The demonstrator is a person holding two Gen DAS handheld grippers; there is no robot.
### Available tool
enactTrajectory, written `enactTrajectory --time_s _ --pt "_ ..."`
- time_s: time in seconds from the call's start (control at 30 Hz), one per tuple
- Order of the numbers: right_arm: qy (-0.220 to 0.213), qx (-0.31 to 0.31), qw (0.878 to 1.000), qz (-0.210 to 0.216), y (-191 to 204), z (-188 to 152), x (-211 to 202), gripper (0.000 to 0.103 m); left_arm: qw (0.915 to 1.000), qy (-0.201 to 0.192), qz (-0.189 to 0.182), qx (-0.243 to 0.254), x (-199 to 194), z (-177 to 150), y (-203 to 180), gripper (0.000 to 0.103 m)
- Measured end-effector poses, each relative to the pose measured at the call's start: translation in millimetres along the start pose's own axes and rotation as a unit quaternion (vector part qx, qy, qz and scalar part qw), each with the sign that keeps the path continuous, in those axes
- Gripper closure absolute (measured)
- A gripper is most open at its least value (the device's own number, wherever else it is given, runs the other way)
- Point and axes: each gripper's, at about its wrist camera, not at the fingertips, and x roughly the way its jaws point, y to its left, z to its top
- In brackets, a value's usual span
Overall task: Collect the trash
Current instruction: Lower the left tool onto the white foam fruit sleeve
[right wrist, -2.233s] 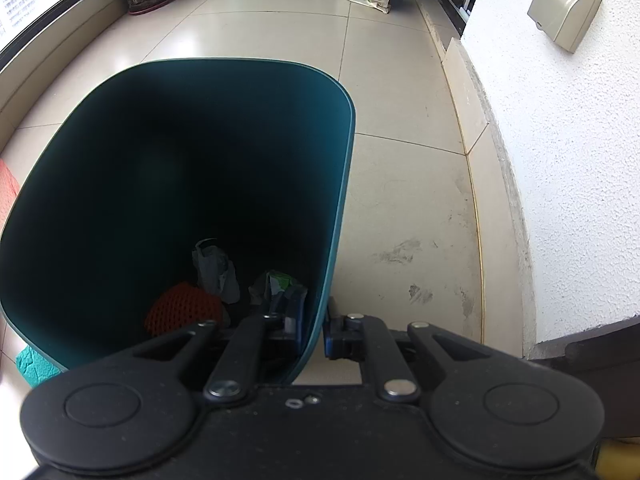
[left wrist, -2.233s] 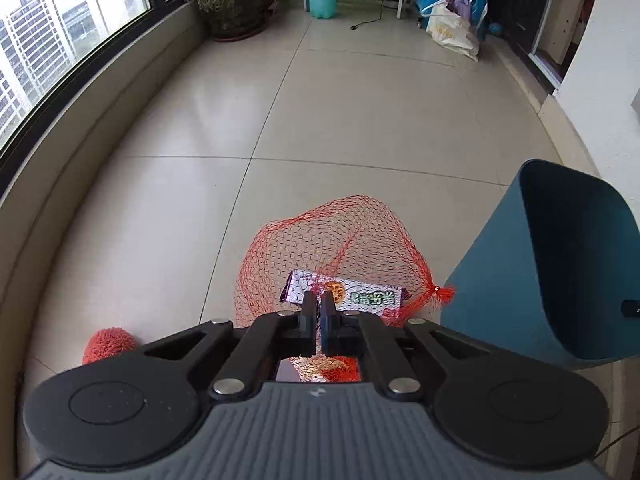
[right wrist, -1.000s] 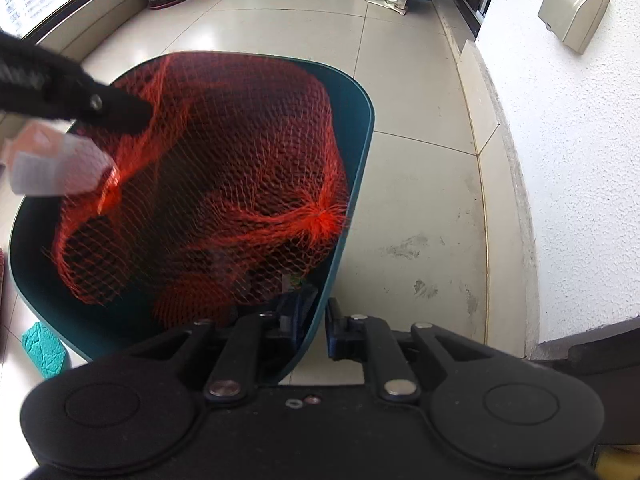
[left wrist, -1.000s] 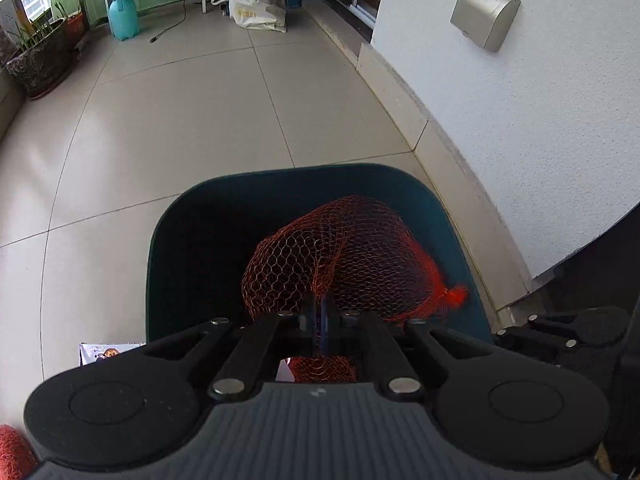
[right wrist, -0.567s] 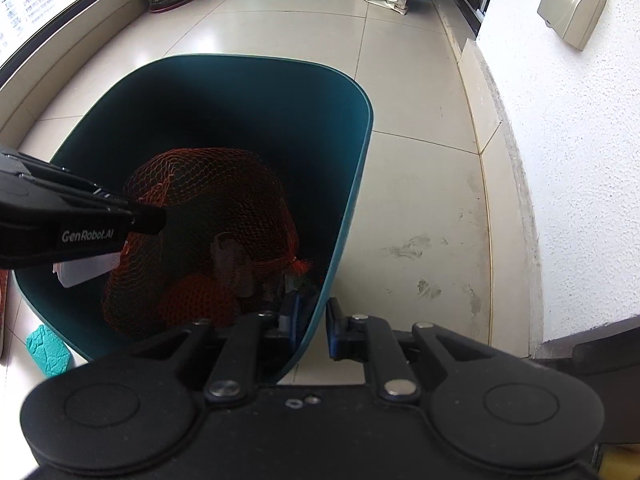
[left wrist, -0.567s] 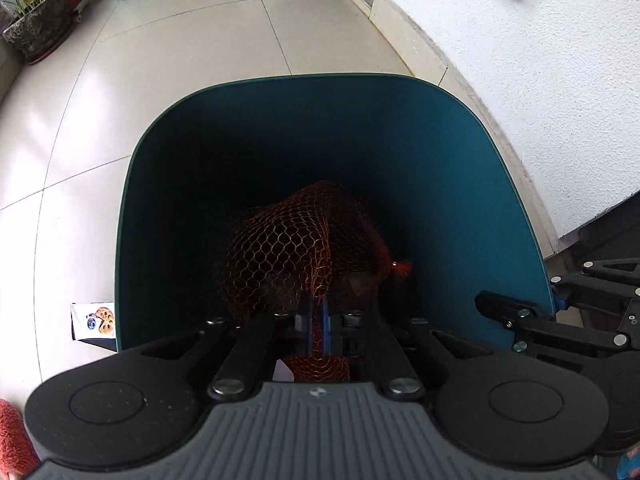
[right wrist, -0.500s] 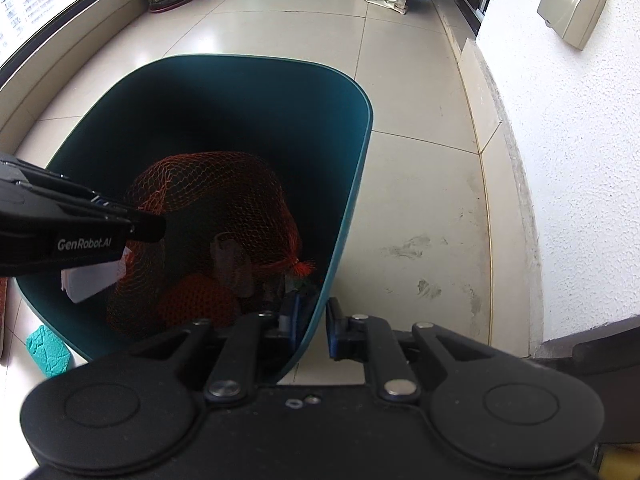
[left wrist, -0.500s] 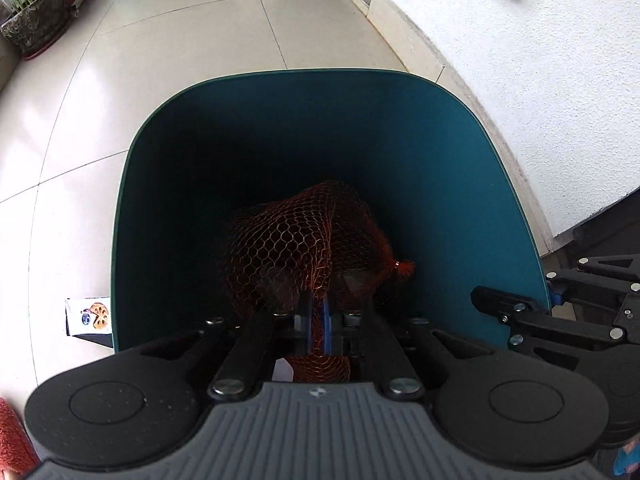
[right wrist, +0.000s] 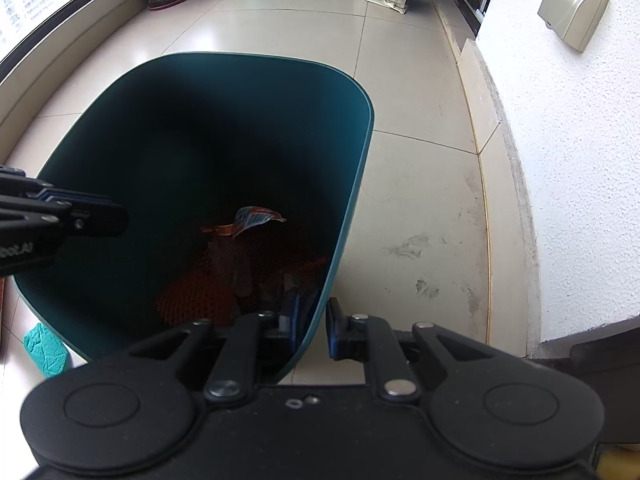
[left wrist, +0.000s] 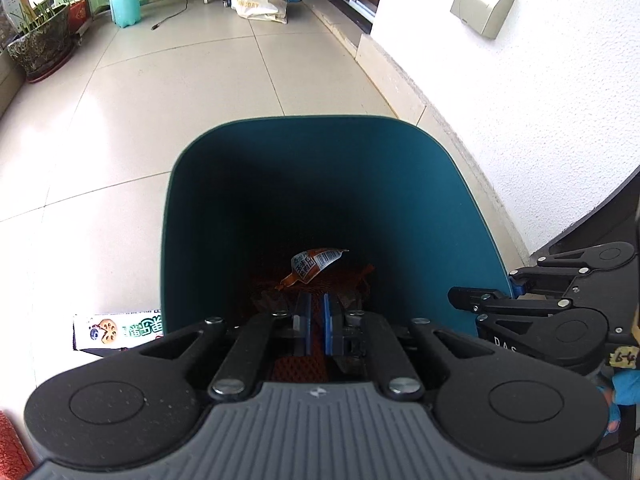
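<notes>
Our right claw [right wrist: 311,330] is clamped on the near rim of the teal bin [right wrist: 352,184], one finger inside the wall and one outside, and so it holds the bin tilted toward us over the tiled floor [right wrist: 420,184]. Our left claw [left wrist: 316,322] sits over the bin's mouth with its blue pads a narrow gap apart and nothing between them; in the right wrist view it [right wrist: 86,216] reaches in from the left edge above the near rim. Down in the dark bottom of the bin [left wrist: 452,200] lies the red net [right wrist: 192,300], slumped in a heap, and on top of it rests an orange and white wrapper [left wrist: 316,262] (its print is too small to read). We see the same wrapper [right wrist: 256,218] from the right wrist, lying above the net. Outside the bin, on the floor just left of its wall, lies a printed packet [left wrist: 120,330], partly hidden by the bin. A teal sponge [right wrist: 44,348] lies on the floor by the bin's near left corner, and a bit of red mesh [left wrist: 12,444] shows at the lower left edge of the left wrist view.
</notes>
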Motion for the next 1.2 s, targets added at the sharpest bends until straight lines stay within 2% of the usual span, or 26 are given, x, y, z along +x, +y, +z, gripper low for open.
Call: enactTrajectory --time_s 0.13,0.3,0.33,0.4,0.43,0.5,0.53,0.67,0.73,0.87,0.9,0.97,1.1,1.2 --pt "0.0 0.0 1.0 -0.002 3 -1 1 0.09 0.9997 -0.024 0.003 -0.007 -29 -9 19 0.097" --pt "0.001 0.0 1.0 -0.004 4 -2 1 0.09 0.9983 -0.042 0.013 -0.039 -60 -13 39 0.097" --pt "0.002 -0.001 1.0 -0.005 4 -2 1 0.091 0.9977 -0.045 0.014 -0.049 -67 -16 46 0.093" --pt "0.002 -0.002 1.0 -0.006 5 -2 1 0.091 0.9962 -0.053 0.022 -0.065 -76 -19 63 0.072" --pt "0.003 -0.002 1.0 -0.007 5 -2 1 0.091 0.9952 -0.059 0.029 -0.072 -80 -22 70 0.05" --pt "0.003 -0.001 1.0 -0.008 6 -1 1 0.091 0.9921 -0.077 0.053 -0.084 -81 -34 90 0.026" --pt "0.004 -0.002 1.0 -0.009 6 -1 1 0.091 0.9912 -0.079 0.061 -0.087 -83 -37 98 0.024" --pt "0.005 -0.002 1.0 -0.01 7 0 1 0.091 0.9894 -0.046 0.082 -0.111 -74 -49 140 0.024" --pt "0.005 -0.002 1.0 -0.011 7 0 1 0.091 0.9873 -0.036 0.104 -0.114 -67 -58 155 0.024" --pt "0.005 -0.005 1.0 -0.013 8 0 1 0.091 0.9822 0.005 0.137 -0.128 -32 -80 194 0.024" --pt "0.006 -0.005 1.0 -0.014 8 0 1 0.091 0.98 0.024 0.138 -0.141 -19 -87 206 0.024" --pt "0.006 -0.007 1.0 -0.015 8 1 1 0.091 0.9697 0.061 0.144 -0.188 3 -103 230 0.024" --pt "0.007 -0.014 1.0 -0.02 11 1 2 0.091 0.9502 0.103 0.118 -0.269 39 -129 264 0.024" --pt "0.007 -0.019 1.0 -0.023 12 1 2 0.091 0.9463 0.12 0.124 -0.274 63 -133 267 0.024"
